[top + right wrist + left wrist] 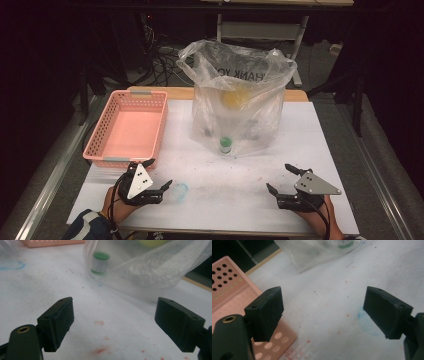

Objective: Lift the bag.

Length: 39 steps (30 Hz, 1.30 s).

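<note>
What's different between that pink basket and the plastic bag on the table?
The pink basket is rigid, low and wide, with perforated walls; the plastic bag is soft, crinkled and stands taller. The basket is opaque and looks empty; the bag is see-through and holds things, including a green-capped container and something yellow. The basket sits at the table's left, the bag nearer the middle. Both stand open-topped on the white surface, untouched by either gripper.

Black left gripper [159,176] (grey triangular plate), striped sleeve [89,224].
</note>
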Tool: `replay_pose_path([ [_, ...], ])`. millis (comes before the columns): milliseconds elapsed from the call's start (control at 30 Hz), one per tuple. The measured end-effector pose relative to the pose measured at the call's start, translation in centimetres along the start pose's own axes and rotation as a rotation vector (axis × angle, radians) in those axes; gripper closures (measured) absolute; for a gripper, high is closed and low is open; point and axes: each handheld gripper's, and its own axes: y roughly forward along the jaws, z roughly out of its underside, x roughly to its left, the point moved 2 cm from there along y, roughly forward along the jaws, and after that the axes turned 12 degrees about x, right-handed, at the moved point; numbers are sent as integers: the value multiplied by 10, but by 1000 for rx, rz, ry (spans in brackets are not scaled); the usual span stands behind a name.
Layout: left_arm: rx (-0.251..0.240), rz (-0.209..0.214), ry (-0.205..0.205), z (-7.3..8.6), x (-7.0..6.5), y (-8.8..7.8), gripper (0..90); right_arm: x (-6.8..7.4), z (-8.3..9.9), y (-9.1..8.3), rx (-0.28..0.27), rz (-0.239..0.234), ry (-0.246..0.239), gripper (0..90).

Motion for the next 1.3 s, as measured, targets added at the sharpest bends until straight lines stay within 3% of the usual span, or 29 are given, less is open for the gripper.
replay_pose_path([
  [133,35,5,39,1,-6,4,162,6,2,-1,14,-8,-26,166],
  [400,4,6,14,1,-3,-1,162,11,-2,-4,-5,-7,-53,167],
  [1300,21,25,14,-1,-1,4,162,7,-2,-1,1,-14,-40,168],
])
